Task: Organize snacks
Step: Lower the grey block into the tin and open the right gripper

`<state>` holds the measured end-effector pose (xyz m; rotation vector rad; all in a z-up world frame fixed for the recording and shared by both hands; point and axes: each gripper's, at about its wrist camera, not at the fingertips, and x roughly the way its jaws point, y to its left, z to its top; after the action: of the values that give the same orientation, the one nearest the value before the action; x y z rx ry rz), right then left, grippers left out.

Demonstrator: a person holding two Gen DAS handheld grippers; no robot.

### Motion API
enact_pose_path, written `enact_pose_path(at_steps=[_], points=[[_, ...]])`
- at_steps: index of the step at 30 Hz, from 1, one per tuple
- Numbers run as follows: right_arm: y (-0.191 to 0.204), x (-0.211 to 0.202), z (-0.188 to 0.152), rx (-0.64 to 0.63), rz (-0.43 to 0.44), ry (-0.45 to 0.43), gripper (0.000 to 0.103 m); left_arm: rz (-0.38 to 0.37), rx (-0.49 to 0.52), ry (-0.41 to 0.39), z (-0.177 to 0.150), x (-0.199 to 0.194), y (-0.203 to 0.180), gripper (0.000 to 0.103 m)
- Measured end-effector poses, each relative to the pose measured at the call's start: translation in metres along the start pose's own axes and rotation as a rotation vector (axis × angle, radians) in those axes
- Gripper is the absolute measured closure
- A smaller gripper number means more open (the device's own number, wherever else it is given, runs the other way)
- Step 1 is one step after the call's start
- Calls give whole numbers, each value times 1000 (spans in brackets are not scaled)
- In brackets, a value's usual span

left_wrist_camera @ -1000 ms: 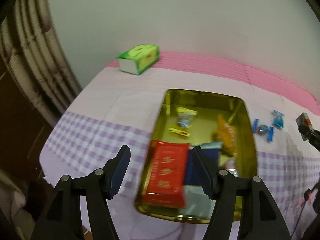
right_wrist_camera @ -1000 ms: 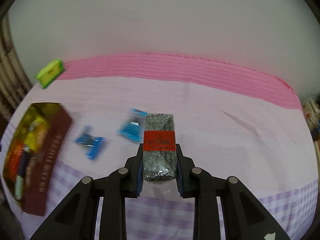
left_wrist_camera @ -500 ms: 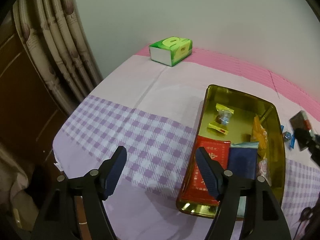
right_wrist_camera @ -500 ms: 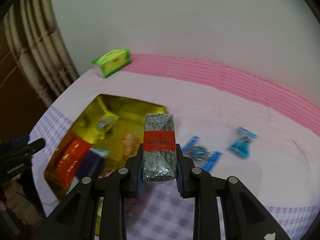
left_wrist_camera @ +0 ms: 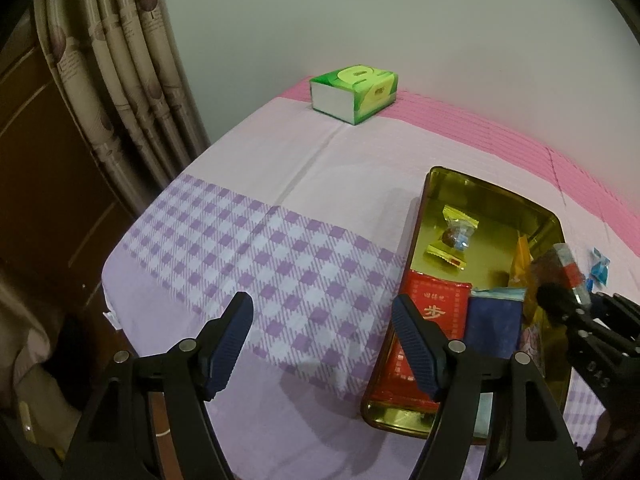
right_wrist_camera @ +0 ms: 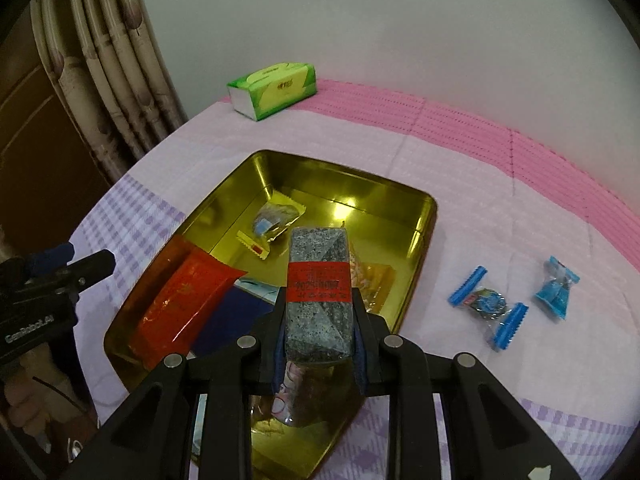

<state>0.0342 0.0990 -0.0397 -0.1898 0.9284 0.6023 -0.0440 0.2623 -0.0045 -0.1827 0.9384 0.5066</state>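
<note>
Right gripper (right_wrist_camera: 319, 332) fingers squeeze the grey snack bar (right_wrist_camera: 319, 292); lower it gently into the gold tin (right_wrist_camera: 420, 236), left gripper (left_wrist_camera: 322, 342) fingers apart

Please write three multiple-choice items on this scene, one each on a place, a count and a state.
1. Where does the green tissue box sit?
A. inside the gold tin
B. at the far edge of the cloth, beyond the tin
C. between the left tongs

2. How many blue-wrapped candies lie on the cloth outside the gold tin?
A. none
B. two
C. five

3. What state are the right tongs in?
A. open and bare
B. shut on the grey snack bar with the red band
C. shut on the red packet

Answers: 1 B, the box stands by the pink stripe, past the tin. 2 B, one candy and another lie right of the tin. 3 B, the grey snack bar is clamped over the tin; the left tongs are open.
</note>
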Motion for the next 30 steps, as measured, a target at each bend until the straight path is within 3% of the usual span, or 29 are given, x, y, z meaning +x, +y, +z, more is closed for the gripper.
enact_pose_path(at_steps=[5,23,26,28,30], points=[[6,9,-3,-23,-21,14,79,-2,2,3,0,0,0,31],[16,14,-6,-18,26,22,76,-2,7,8,-3,2,-3,31],[16,12,-6,-19,24,16,70,-3,9,8,-4,2,-4,31],[16,10,-5,-21,14,2,60,-2,13,7,-5,2,-4,31],[17,6,-4,-25,10,-10,58,-3,13,8,-5,3,-4,31]])
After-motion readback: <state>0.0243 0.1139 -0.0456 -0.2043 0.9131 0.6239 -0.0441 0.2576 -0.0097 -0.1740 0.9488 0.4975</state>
